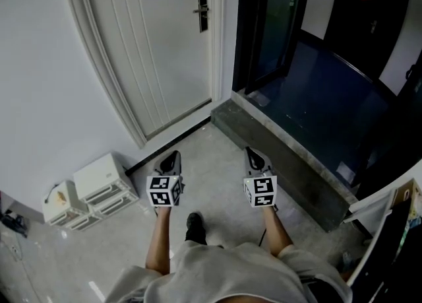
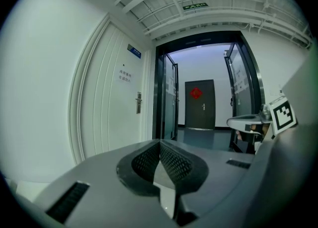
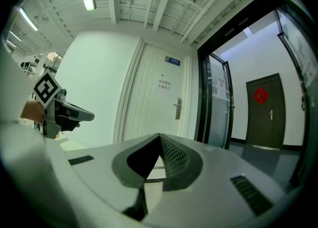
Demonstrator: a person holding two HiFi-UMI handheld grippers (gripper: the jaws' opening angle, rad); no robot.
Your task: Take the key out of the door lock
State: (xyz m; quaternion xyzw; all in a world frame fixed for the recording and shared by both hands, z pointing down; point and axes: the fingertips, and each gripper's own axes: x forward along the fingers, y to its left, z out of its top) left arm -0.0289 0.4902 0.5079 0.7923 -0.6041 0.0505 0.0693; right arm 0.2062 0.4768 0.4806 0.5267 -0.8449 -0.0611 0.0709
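The left claw (image 1: 173,157) and right claw (image 1: 254,156) are hovering over the floor (image 1: 214,169), each pressed together and empty, pointing toward the far white door (image 1: 165,51) and its lock (image 1: 203,12).

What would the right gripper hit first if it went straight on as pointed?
Probably the white door, just left of its lock handle. The right gripper is shut, and nothing shows between it and the door, though depth is hard to judge.
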